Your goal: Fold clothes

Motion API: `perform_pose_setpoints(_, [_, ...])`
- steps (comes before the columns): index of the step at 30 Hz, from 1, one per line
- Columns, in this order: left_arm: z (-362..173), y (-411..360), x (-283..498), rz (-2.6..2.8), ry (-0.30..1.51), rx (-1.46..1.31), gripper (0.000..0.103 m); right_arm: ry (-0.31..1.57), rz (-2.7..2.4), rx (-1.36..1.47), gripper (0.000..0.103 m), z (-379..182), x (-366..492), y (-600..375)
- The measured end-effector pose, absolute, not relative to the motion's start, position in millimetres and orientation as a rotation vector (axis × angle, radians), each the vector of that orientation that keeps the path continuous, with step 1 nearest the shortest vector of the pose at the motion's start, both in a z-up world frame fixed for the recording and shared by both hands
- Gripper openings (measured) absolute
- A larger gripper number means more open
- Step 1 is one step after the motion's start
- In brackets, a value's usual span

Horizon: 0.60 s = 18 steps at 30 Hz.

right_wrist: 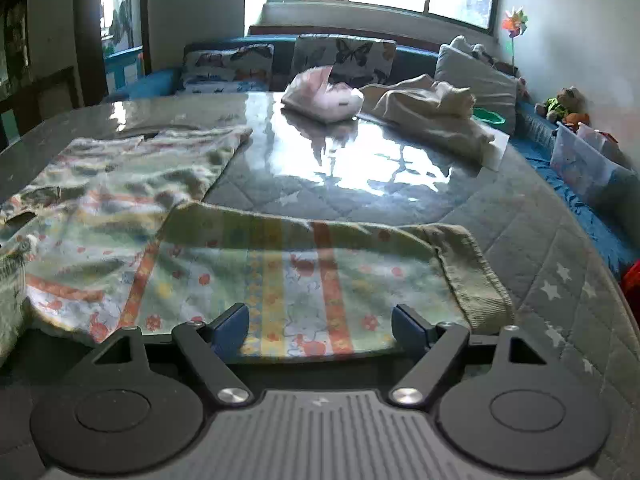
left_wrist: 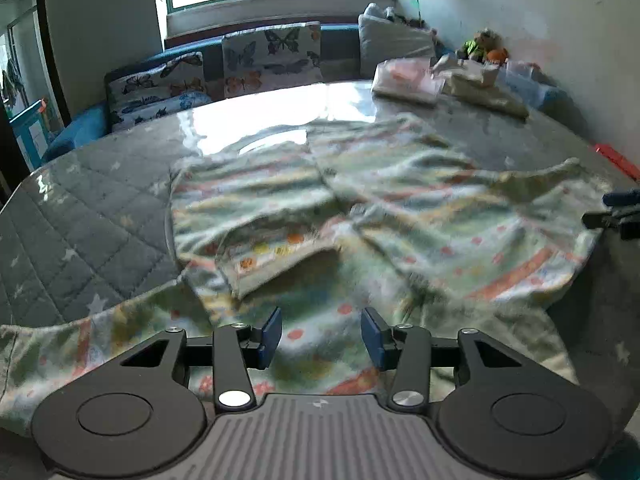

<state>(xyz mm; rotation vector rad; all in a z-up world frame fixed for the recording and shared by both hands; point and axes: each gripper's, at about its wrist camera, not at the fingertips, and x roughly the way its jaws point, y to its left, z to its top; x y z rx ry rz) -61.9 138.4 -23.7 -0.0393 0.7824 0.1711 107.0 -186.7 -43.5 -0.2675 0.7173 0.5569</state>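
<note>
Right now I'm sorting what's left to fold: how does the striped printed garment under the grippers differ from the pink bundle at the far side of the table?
The striped printed garment lies spread out flat near the grippers; the pink bundle sits heaped at the far side.
The striped garment is pale green with orange and yellow bands; the bundle is plain pink and white.
The striped garment covers far more of the table than the bundle.
Neither is gripped.

Left gripper (left_wrist: pixel 321 334) and right gripper (right_wrist: pixel 320 326), same build: matte black linkage arms on two round black hubs, each with a raised disc. Silver screw heads at the pivots. Dark blue pads (left_wrist: pixel 271 330) tipping the jaws. Grey ribbed housing between the hubs, small pale emblem near its far edge.
</note>
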Motion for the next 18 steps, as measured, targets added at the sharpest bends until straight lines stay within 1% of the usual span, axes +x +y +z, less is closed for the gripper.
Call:
perform_pose_setpoints(4, [-9.3,128.0,-53.2,0.128,0.748,-0.049,0.047,0.729,0.565,-0.258,0.081,-47.4,106.1,-189.3])
perform_pose_setpoints(9, [-9.8,107.8,-36.7,0.066,0.764,-0.039,0.048,0.710,0.524,-0.214,0.080,-38.3,112.6,-203.3])
perform_pose_setpoints(11, [-11.3,100.2,-31.3,0.045,0.772,-0.040,0.049,0.698,0.489,-0.205,0.078,-34.8,118.4,-211.6])
perform_pose_setpoints(13, [-12.4,92.4,-26.3,0.025,0.775,-0.039,0.050,0.695,0.436,-0.192,0.073,-33.7,128.0,-221.8])
perform_pose_setpoints(18, [-13.7,72.0,-13.0,-0.022,0.778,-0.035,0.050,0.691,0.317,-0.160,0.069,-34.5,151.5,-243.6])
